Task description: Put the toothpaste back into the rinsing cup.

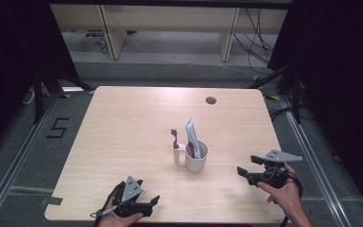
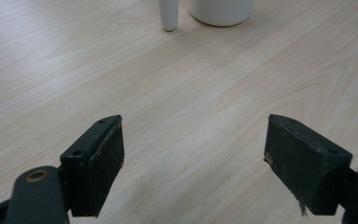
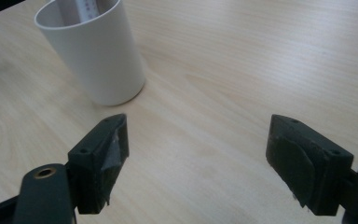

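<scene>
My right gripper (image 1: 244, 173) waits with jaws apart and empty at four o'clock from the white cup (image 1: 196, 156), which stands mid-counter (image 1: 123, 123) holding a tube (image 1: 192, 136), a toothbrush (image 1: 175, 142) upright beside it. My left gripper (image 1: 155, 204), also apart, rests at seven o'clock.

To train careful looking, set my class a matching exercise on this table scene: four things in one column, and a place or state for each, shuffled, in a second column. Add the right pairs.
Things
1. white cup
2. toothbrush
3. toothpaste tube
4. right gripper

Places or states
A. stands upright on the table just left of the cup in the high view
B. jaws open, nothing between them, near the table's right edge
C. stands inside the cup, sticking out above its rim
D. stands near the middle of the table, holding a tube

Pairs: 1-D, 2-A, 3-C, 4-B
</scene>
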